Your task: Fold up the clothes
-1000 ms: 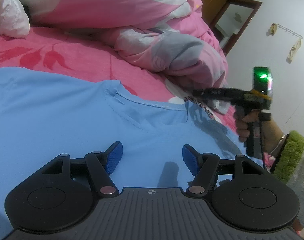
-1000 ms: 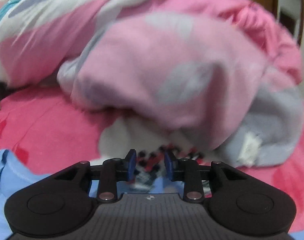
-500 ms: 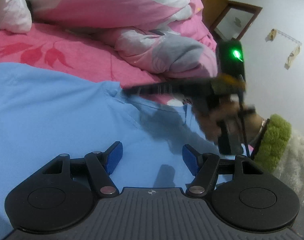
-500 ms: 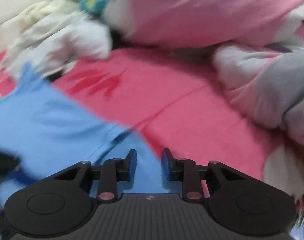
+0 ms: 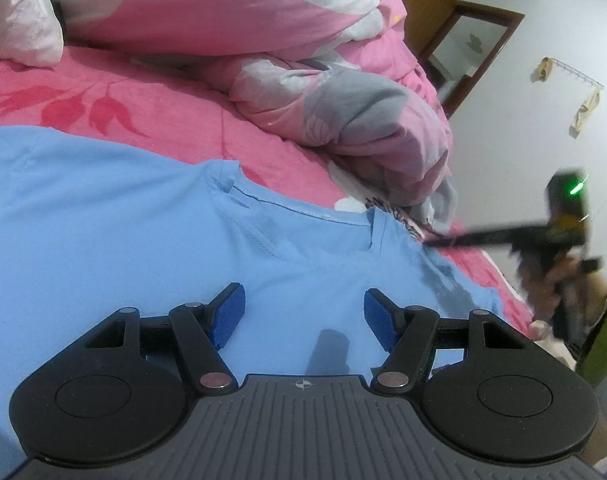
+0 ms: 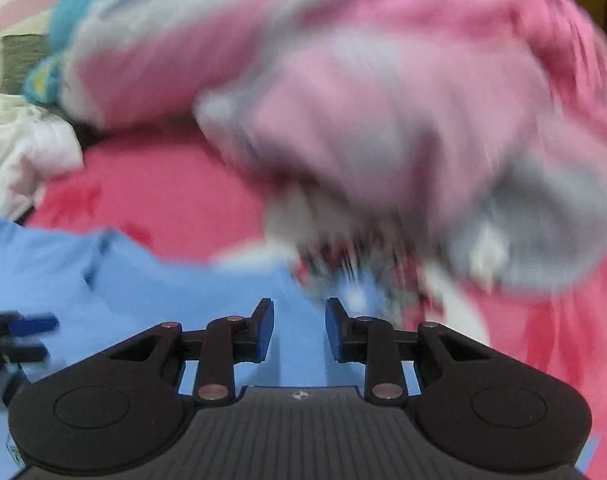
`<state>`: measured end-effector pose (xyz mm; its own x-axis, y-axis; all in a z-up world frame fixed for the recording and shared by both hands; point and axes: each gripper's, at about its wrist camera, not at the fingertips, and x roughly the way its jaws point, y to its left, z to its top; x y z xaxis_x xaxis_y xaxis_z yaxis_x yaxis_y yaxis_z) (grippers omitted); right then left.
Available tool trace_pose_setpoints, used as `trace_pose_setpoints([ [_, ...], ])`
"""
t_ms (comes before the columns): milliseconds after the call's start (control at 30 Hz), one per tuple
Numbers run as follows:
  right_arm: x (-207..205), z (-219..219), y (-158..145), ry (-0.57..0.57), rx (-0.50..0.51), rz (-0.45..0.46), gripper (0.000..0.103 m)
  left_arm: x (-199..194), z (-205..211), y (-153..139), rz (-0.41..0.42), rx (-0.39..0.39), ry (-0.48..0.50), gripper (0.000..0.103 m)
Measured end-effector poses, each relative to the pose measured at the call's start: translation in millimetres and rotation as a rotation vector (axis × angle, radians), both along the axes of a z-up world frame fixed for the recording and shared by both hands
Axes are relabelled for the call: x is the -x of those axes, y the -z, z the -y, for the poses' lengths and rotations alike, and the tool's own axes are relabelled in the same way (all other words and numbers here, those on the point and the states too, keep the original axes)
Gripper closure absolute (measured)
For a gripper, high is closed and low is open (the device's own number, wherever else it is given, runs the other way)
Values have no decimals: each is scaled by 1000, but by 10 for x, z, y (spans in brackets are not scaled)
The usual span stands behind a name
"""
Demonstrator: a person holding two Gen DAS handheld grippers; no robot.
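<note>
Two grippers are working over a light blue T-shirt (image 5: 123,240) that is lying spread flat on a bed with a pink floral sheet (image 5: 163,120). The left gripper (image 5: 304,312) is hovering above the middle of the shirt with its jaws standing wide apart and nothing between them. The shirt's neckline (image 5: 295,208) is lying just beyond the blue pads (image 5: 227,316). The right gripper (image 6: 298,328) is pointing down over the shirt's edge, its jaws narrowly parted and gripping nothing; only blue fabric is showing through the gap. In the left wrist view it is appearing blurred at the right, beside the shirt's shoulder, carried by a hand (image 5: 543,284) in a green fuzzy cuff (image 5: 603,336). A bunched pink and grey duvet (image 5: 343,112) is lying on the bed beyond the shirt.
</note>
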<state>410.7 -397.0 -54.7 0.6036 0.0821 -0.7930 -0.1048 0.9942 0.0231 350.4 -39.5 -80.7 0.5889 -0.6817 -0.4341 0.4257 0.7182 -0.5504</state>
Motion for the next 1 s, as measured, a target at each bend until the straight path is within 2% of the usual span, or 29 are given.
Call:
trace_pose_setpoints([
  [33,-35,111,134,74,47,-33,75,-2,-6,3,-1,5,0,37],
  [100,-6,345,119,209,5,-9,75,-7,-22,8,-3,19,1,37],
  [167,228,456,-168,372,26,45,73,-13,-41,13,-8,35,1,37],
  [233,598,454,-528,373,-9,109,73,-17,-48,12,-10,46,2,37],
  [300,1212,396,-971,383,-58,191,72,-13,-59,0,-10,56,2,37],
  [367,1961,416,-1393,393,-102,269,67,6,-76,-33,-5,57,-5,36],
  [433,2791,440,-1635,421,-109,328,53,46,-95,-92,6,44,-19,36],
  [500,3531,470,-1764,449,-115,353,53,120,-125,-203,21,21,-46,36],
  [567,4159,452,-1625,485,-132,310,53,202,-169,-321,16,25,-71,36],
  [667,4713,464,-1211,515,-198,210,53,426,-223,-486,-8,31,-61,36],
  [767,4859,400,-771,507,-306,149,54,731,-200,-610,5,-33,-36,36],
  [900,4743,230,-400,299,-446,113,56,1118,-124,-627,27,-105,-6,35],
  [933,4684,238,-292,282,-457,69,57,1173,-119,-603,22,-114,-7,35],
  [967,4620,291,-163,311,-442,4,59,1223,-116,-576,15,-122,-10,35],
  [1000,4614,373,-67,359,-430,-41,78,1272,-114,-548,9,-131,-13,35],
])
